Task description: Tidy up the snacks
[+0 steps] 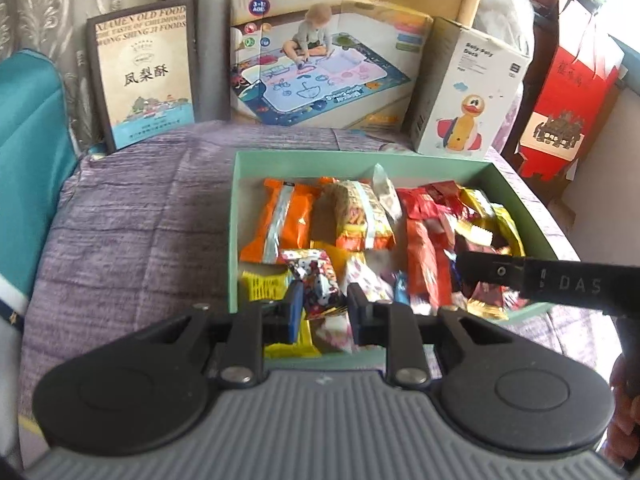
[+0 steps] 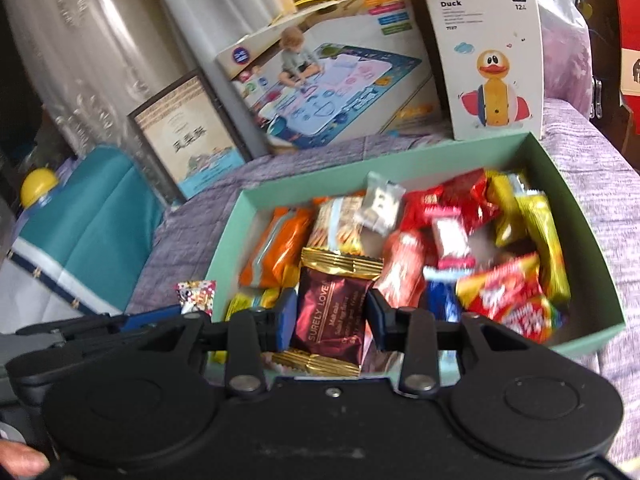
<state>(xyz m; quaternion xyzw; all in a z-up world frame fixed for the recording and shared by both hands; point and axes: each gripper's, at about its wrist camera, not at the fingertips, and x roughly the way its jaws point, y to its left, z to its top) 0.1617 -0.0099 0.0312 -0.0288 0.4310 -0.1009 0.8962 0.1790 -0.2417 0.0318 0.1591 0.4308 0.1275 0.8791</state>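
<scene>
Purple bedcover (image 1: 132,220) under green box (image 1: 236,216) full of snacks. Above box's near edge, left gripper (image 1: 322,304) clenched on spotted candy (image 1: 316,280), right gripper (image 2: 332,314) grasping maroon packet (image 2: 332,316).

Purple textured cloth (image 1: 132,224) covering the surface, with boxes standing and lying on it.

A shallow mint-green box (image 1: 234,216) lies on the cloth toward its right edge. Along the far edge stand three more: a framed-looking pastry box (image 1: 144,72) with Chinese lettering near the far left corner, a wide drawing-mat toy box (image 1: 324,68) in the middle, leaning back, and an upright white Roly-Poly Duck box (image 2: 492,56) just behind the green box's far right corner.
</scene>
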